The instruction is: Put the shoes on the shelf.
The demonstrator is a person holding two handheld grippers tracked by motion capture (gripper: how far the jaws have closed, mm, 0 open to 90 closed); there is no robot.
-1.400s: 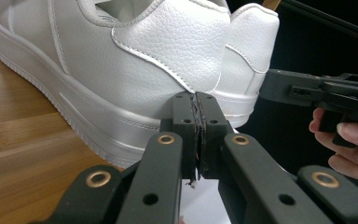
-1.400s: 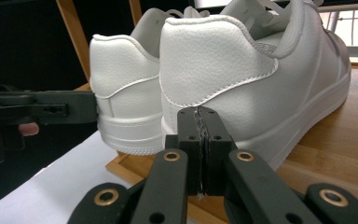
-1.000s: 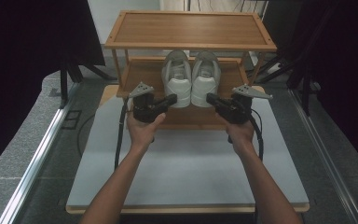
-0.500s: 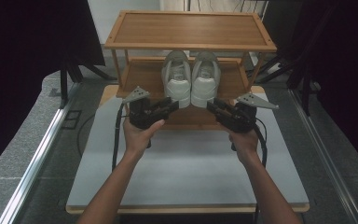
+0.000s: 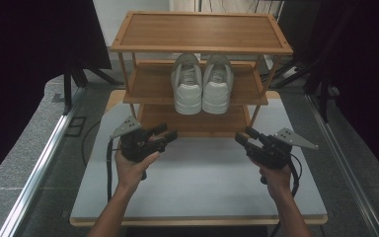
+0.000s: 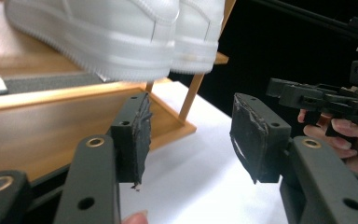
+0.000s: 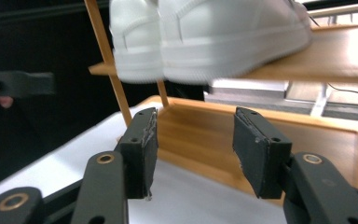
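A pair of white sneakers (image 5: 202, 84) stands side by side on the middle shelf of a wooden three-shelf rack (image 5: 148, 86), heels toward me. My left gripper (image 5: 165, 134) hovers over the white table in front of the rack's left post and points at the bottom shelf. My right gripper (image 5: 244, 137) mirrors it at the right post. Both have just been opening their jaws, with nothing between them. The left gripper view shows the open gripper (image 6: 193, 135) below the sneakers (image 6: 102, 32). The right gripper view shows the open gripper (image 7: 193, 149) beneath the sneakers (image 7: 233, 32).
The rack stands at the far end of the white table (image 5: 202, 187); its top shelf (image 5: 202, 29) and bottom shelf (image 5: 197, 121) are bare. A metal rail (image 5: 39, 168) runs along the floor on the left. Dark curtains and stand legs flank the table.
Both hands drew back from the sneakers' heels toward me, lower and farther apart. Both pairs of jaws went from shut to open.
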